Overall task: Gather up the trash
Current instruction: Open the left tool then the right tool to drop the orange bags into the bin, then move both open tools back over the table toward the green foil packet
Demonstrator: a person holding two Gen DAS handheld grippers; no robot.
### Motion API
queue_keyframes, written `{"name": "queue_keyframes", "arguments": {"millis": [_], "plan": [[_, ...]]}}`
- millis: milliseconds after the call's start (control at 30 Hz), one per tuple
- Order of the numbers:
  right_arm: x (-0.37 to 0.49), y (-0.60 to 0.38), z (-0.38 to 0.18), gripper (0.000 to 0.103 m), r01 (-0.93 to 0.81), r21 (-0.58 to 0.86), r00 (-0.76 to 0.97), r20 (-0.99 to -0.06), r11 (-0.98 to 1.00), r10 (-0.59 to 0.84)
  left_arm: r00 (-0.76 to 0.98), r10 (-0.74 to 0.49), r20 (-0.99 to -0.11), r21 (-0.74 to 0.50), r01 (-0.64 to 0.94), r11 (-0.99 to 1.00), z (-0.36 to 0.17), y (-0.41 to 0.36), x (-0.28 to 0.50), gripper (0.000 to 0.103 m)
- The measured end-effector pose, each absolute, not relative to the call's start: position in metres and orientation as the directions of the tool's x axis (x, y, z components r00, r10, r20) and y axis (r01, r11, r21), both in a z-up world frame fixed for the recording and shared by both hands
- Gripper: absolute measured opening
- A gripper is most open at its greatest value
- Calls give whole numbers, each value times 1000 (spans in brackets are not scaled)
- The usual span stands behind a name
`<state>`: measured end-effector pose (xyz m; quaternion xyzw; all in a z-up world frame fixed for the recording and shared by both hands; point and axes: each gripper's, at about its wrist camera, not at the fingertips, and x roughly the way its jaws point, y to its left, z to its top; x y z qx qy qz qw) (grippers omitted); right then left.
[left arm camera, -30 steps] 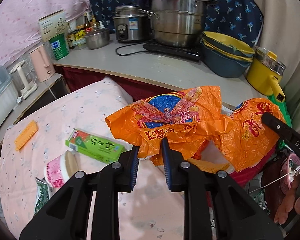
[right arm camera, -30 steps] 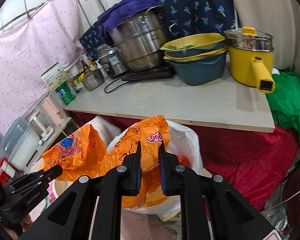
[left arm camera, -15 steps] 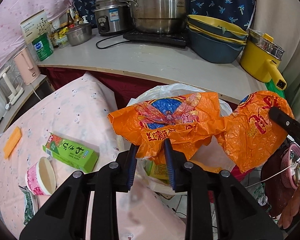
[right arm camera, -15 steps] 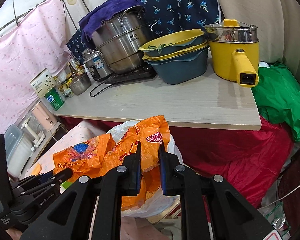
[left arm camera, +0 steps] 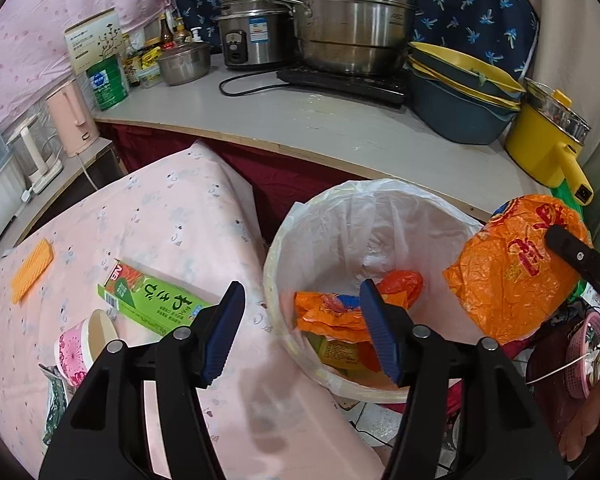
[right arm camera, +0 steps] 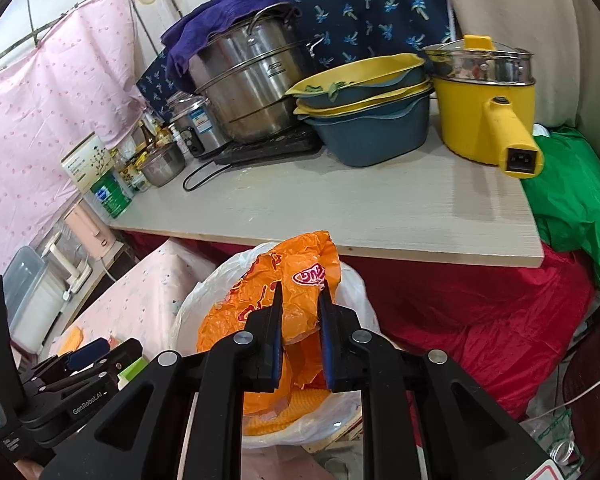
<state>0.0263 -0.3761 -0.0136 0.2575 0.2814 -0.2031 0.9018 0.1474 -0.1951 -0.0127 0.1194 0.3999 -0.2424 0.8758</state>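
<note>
A crumpled orange wrapper (right arm camera: pixel 296 280) with red print hangs above the white-lined bin (left arm camera: pixel 284 248), pinched in the nearly closed right gripper (right arm camera: pixel 300 300). The left gripper (left arm camera: pixel 302 300) is opening, nothing between its jaws. In the left wrist view, a green carton (left arm camera: pixel 152 300) and pink cup (left arm camera: pixel 76 348) lie at nine o'clock from the bin on the pink cloth (left arm camera: pixel 160 208).

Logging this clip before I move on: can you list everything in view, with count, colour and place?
Bin: 1, white liner, beside table.
Wrappers: several, orange, inside bin.
Bag: 1, orange, over bin.
Carton: 1, green, on pink table.
Cup: 1, pink, on its side by carton.
Pots: 2, steel, counter.
Basins: stacked, blue and yellow, counter.
Cooker: 1, yellow, counter end.
Left hand-held gripper: black, jaws opening, nothing between.
Right hand-held gripper: black, shut on bag.
</note>
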Motion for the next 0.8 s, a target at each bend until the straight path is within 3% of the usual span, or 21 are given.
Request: {"name": "queue_keyframes", "arguments": {"millis": [267, 433, 800], "plan": [[59, -353, -21, 23, 466, 340, 760, -627, 817, -172, 580, -308, -754, 16, 485, 874, -13, -175, 153, 63], [69, -344, -18, 42, 454, 336, 769, -616, 825, -172, 590, -302, -749, 11, 467, 884, -11, -164, 156, 69], [77, -320, -5, 47, 416, 323, 779, -609, 850, -150, 599, -290, -747, -6, 430, 903, -9, -136, 157, 69]]}}
